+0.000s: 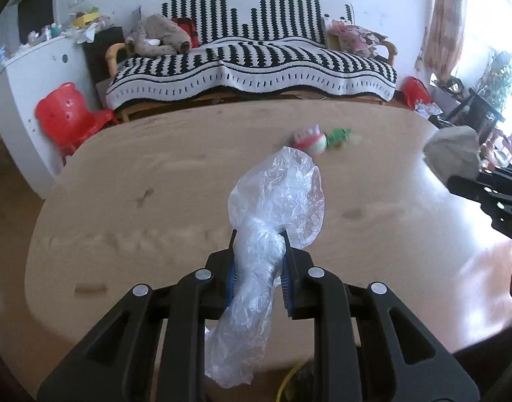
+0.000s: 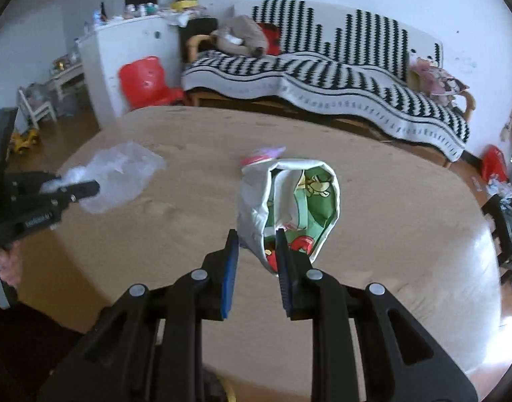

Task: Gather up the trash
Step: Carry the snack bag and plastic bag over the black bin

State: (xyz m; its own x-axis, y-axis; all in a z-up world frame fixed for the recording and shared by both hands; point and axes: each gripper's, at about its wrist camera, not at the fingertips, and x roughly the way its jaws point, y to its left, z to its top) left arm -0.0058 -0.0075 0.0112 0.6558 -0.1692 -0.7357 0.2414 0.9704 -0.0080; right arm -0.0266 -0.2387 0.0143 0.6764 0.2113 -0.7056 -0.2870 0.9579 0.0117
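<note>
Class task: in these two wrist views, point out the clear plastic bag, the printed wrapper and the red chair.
clear plastic bag (image 1: 276,194): left wrist view, its crumpled upper part.
printed wrapper (image 2: 314,201): right wrist view, green inner face.
red chair (image 1: 63,110): left wrist view, backrest.

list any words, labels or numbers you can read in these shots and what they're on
None can be read with confidence.
Small pale lettering on the side of the black left hand-held gripper: too blurred to read.
Cartoon print inside the crumpled white and green snack wrapper held by the right hand-held gripper: pictures only, no legible words.
Clear crumpled plastic bag: no print visible.
</note>
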